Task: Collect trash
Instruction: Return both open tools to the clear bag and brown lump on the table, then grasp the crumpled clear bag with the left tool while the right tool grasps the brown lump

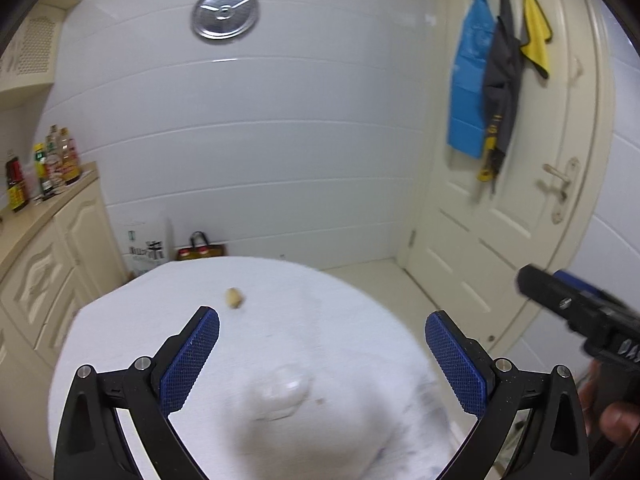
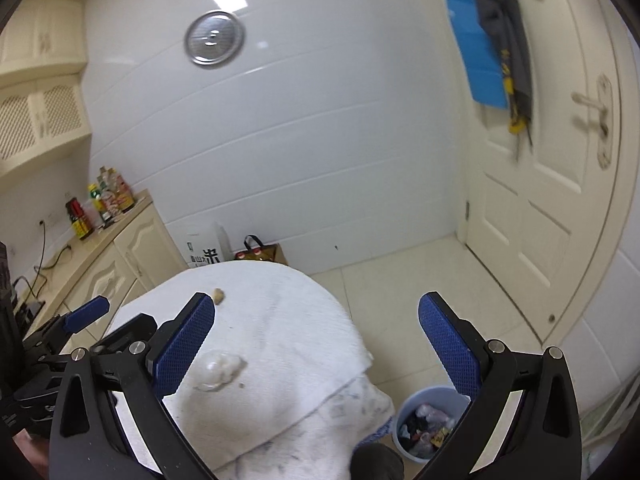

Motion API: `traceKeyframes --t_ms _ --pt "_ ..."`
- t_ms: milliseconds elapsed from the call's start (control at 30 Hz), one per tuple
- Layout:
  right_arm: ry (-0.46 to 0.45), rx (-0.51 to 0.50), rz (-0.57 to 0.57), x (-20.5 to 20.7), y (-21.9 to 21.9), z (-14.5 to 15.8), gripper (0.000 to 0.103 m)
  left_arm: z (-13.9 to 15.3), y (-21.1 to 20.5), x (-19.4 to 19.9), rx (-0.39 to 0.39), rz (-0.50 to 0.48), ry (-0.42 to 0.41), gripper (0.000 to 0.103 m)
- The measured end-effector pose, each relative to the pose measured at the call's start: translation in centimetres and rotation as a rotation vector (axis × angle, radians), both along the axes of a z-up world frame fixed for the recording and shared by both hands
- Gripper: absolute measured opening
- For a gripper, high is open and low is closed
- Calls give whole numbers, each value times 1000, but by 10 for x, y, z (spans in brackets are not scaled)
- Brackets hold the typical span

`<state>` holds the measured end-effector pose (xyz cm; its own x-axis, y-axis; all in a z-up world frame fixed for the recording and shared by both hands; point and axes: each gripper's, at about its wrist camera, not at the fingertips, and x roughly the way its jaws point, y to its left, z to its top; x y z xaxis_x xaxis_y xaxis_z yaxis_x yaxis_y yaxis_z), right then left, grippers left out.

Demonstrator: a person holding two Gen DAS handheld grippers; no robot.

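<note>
A white cloth-covered table [image 1: 340, 340] [image 2: 288, 312] fills the lower middle of both views. On it lie a small tan scrap [image 1: 234, 298] [image 2: 218, 295] near the far edge and a crumpled clear wrapper [image 1: 282, 394] [image 2: 218, 368] closer in. My left gripper [image 1: 322, 360] hangs open above the table with the wrapper below the gap between its fingers. My right gripper [image 2: 316, 350] is open too, empty, over the table's right edge. A light-blue bin [image 2: 428, 424] holding trash stands on the floor to the right of the table.
Cream cabinets [image 1: 44, 272] with several sauce bottles [image 1: 52, 164] run along the left. Bags [image 2: 260, 254] sit on the floor by the white wall. A cream door [image 1: 520, 200] with hung cloths stands at the right. A dark rounded object [image 2: 376, 460] shows at the bottom edge.
</note>
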<state>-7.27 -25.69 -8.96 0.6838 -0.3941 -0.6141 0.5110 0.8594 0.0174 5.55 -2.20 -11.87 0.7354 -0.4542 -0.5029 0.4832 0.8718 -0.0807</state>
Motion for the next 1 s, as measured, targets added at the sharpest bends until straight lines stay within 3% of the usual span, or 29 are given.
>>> traceKeyframes --t_ms 200,400,900,967,1000 --pt "31 -60 48 16 26 -16 103 -25 27 -6 25 75 28 102" --pt "59 -66 75 28 37 -34 103 -50 28 -4 67 98 51 102" --pt "147 -1 27 45 8 -74 103 -116 -81 99 219 -52 198 102" --pt "157 10 24 49 5 -80 103 -128 -86 119 227 -61 244 98" --pt "163 15 25 51 3 -83 103 -133 -90 127 220 -74 275 84"
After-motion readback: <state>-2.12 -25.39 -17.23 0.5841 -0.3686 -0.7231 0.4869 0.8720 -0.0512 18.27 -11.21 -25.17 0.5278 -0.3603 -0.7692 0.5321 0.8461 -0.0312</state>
